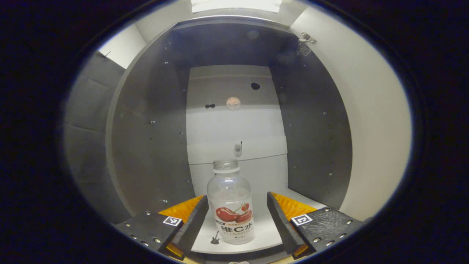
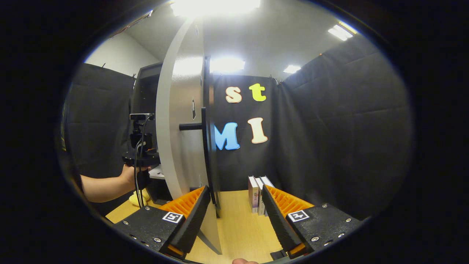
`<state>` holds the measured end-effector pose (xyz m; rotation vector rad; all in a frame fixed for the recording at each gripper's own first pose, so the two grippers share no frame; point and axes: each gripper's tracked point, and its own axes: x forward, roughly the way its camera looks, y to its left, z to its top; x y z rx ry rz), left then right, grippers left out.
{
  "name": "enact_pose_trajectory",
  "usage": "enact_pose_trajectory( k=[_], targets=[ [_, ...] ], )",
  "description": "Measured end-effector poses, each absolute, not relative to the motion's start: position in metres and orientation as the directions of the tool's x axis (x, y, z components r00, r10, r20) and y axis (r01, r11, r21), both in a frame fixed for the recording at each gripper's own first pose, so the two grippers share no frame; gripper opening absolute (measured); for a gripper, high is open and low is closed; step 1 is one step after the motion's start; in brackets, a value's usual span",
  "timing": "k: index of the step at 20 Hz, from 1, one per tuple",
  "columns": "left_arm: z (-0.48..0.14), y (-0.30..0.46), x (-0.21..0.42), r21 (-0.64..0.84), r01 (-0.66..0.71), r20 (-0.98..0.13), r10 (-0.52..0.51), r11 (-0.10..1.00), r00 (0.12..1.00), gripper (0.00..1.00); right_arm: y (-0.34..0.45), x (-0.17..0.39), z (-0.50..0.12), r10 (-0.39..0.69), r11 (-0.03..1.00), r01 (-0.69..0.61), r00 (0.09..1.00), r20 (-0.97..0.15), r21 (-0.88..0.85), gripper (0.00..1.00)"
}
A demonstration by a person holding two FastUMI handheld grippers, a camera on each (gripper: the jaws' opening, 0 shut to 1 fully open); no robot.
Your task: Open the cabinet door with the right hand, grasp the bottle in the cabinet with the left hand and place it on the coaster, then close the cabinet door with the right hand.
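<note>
The cabinet door stands swung wide, edge-on in the right gripper view, its dark bar handle just ahead of the right gripper. That gripper's 2 fingers are spread wide with nothing between them; the door's lower edge runs down past the left finger, near it, though whether they touch is hard to say.

Inside the cabinet, the bottle stands upright on the pale shelf, clear-bodied with a cherry label and a pale cap. The left gripper is open wide, and the bottle sits between its fingers, closer to the left one; neither seems to press on it yet. In the right gripper view, the hand holding that left gripper reaches in behind the door.

The step in hand looks like the grasp. To do it well, I would shift the gripper slightly left so the bottle sits centred, push in until the fingers flank the labelled belly rather than the neck, then close evenly and lift straight before drawing back. A lopsided close could nudge the light, seemingly empty bottle over. The right gripper should stay clear of the door until the bottle is out.

The coaster is not something I can place from here.
</note>
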<state>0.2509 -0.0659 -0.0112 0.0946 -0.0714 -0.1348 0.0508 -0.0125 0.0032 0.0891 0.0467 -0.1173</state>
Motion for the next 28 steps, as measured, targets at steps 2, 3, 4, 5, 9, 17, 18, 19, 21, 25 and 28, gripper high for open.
enact_pose_trajectory(
  k=[2,3,4,5,9,17,18,19,21,25,28],
  targets=[
    [-0.016,-0.062,0.264,0.1,0.122,0.061,-0.128,0.987,0.99,0.92,-0.014,0.049,0.003,-0.133,0.988,0.136,0.99,-0.053,0.074,0.88],
    [-0.017,-0.06,0.268,0.095,0.115,0.063,-0.122,0.989,0.991,0.92,-0.014,0.049,0.004,-0.139,0.987,0.143,0.989,-0.055,0.078,0.88],
    [-0.018,-0.06,0.272,0.083,0.119,0.063,-0.124,0.989,0.99,0.92,-0.013,0.05,0.003,-0.142,0.985,0.146,0.988,-0.057,0.086,0.88],
    [-0.021,-0.061,0.275,0.076,0.121,0.061,-0.126,0.99,0.99,0.92,-0.013,0.05,0.002,-0.146,0.984,0.151,0.988,-0.058,0.096,0.88],
    [-0.024,-0.047,0.282,0.088,0.045,0.07,-0.051,0.995,0.996,0.96,-0.013,0.049,0.003,-0.155,0.982,0.16,0.986,-0.059,0.103,0.88],
    [-0.016,-0.05,0.271,0.053,0.065,0.072,-0.069,0.996,0.995,0.66,-0.014,0.05,0.003,-0.127,0.987,0.131,0.991,-0.041,0.098,0.88],
    [-0.014,-0.047,0.264,0.052,0.066,0.078,-0.069,0.997,0.995,0.66,-0.013,0.05,0.003,-0.121,0.988,0.124,0.992,-0.038,0.093,0.86],
    [-0.012,-0.045,0.257,0.055,0.067,0.082,-0.071,0.996,0.994,0.72,-0.013,0.051,0.003,-0.113,0.989,0.115,0.993,-0.035,0.089,0.86],
    [-0.003,-0.044,0.243,0.058,0.069,0.101,-0.075,0.996,0.992,0.72,-0.013,0.052,0.003,-0.09,0.991,0.093,0.995,-0.033,0.096,0.88],
    [0.014,-0.043,0.208,0.08,0.063,0.128,-0.072,0.995,0.989,0.72,-0.013,0.054,0.001,-0.026,0.992,0.03,0.999,-0.032,0.122,0.88],
    [0.025,-0.042,0.18,0.096,0.042,0.145,-0.056,0.994,0.988,0.72,-0.013,0.054,-0.001,0.021,0.994,-0.017,0.999,-0.037,0.112,0.88]
  ],
)
